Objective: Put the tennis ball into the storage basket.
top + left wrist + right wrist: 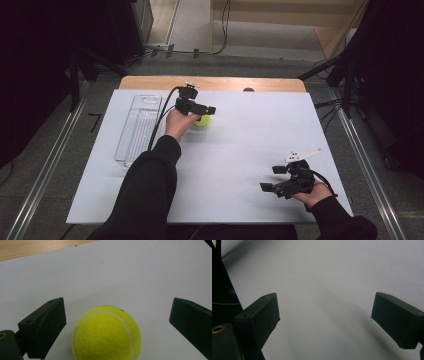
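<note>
1. A yellow tennis ball [106, 333] is lying on the white table [250, 145], near its far edge.
2. The left gripper [202, 111] is hovering wide open, the ball sitting between its jaws, seemingly untouched.
3. The right gripper [272, 186] is waiting open and empty, well apart at the near right.
4. A clear tray [137, 130] is lying left of the ball.

In the high view the left hand-held gripper [210, 110] covers the top of the tennis ball [202, 121]. The left gripper view's bottom edge cuts off the ball's underside.
</note>
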`<state>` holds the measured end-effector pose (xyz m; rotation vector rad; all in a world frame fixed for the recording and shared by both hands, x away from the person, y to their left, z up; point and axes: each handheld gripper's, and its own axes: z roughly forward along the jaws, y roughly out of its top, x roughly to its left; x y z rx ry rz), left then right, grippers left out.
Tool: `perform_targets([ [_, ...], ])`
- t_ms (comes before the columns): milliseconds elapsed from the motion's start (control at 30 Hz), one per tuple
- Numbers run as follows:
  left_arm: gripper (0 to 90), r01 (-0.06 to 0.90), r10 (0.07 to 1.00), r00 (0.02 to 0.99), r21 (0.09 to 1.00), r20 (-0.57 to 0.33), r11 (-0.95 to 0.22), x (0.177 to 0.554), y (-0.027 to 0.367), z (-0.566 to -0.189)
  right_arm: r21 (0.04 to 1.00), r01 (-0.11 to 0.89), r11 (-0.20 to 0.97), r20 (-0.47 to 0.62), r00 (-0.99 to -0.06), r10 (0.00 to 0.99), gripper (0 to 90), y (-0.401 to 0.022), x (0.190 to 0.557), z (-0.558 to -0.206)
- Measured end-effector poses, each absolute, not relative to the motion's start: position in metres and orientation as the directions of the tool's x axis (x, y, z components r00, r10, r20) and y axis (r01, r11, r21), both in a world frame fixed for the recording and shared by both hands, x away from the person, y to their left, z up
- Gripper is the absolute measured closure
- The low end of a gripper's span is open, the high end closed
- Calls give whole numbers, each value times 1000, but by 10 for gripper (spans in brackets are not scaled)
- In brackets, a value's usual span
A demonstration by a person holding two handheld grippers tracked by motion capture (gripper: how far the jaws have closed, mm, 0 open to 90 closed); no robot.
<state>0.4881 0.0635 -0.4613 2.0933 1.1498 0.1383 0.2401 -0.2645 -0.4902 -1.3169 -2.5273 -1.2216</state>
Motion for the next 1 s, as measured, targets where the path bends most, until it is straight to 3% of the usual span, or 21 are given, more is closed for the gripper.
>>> perform_targets([
  [1000, 34, 709, 794, 570, 613, -209, -348, 484, 65, -492, 623, 708, 333, 368, -641, 674, 62, -264, 240, -491],
])
